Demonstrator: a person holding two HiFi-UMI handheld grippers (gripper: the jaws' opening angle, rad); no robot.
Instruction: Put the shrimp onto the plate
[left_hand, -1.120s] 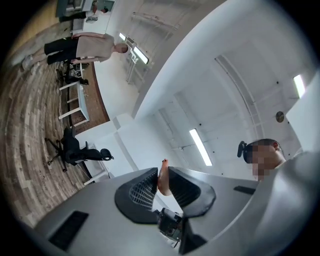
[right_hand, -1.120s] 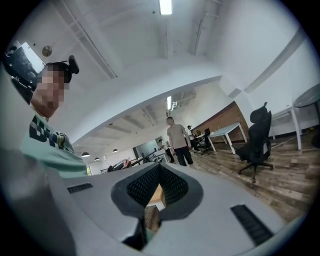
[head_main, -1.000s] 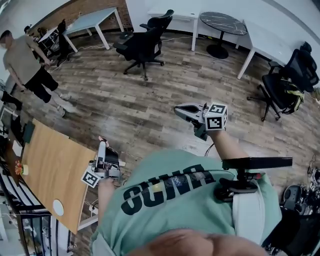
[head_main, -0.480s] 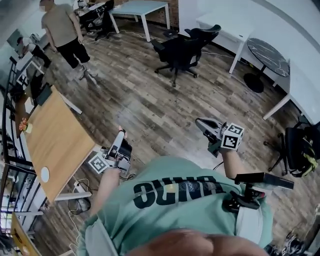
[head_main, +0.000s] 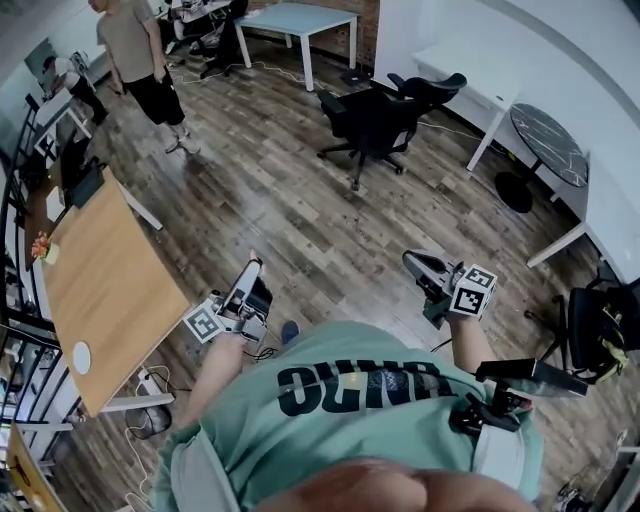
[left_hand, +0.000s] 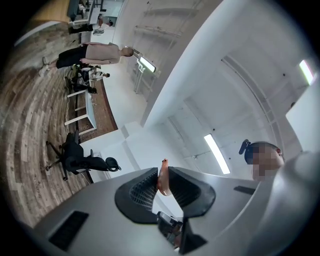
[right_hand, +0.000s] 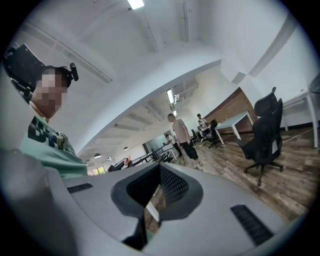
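Shrimp (left_hand: 163, 182) is gripped in the left gripper's (left_hand: 162, 171) jaws, mid-air. The right gripper (right_hand: 160, 167) is clenched, empty. Carrying seems under way. Next, what looks like the plate (head_main: 80, 357) on the table (head_main: 115, 285) must be reached.

L gripper (head_main: 254, 268) held out front of torso, tilted up, jaws nearly together, pinching shrimp (left_hand: 163, 178) btwn pads. R gripper (head_main: 412, 264) also out front, well apart from L, jaws together, nothing btwn. L forearm (head_main: 215, 368) & R forearm (head_main: 470, 340) reach fwd, both bare.
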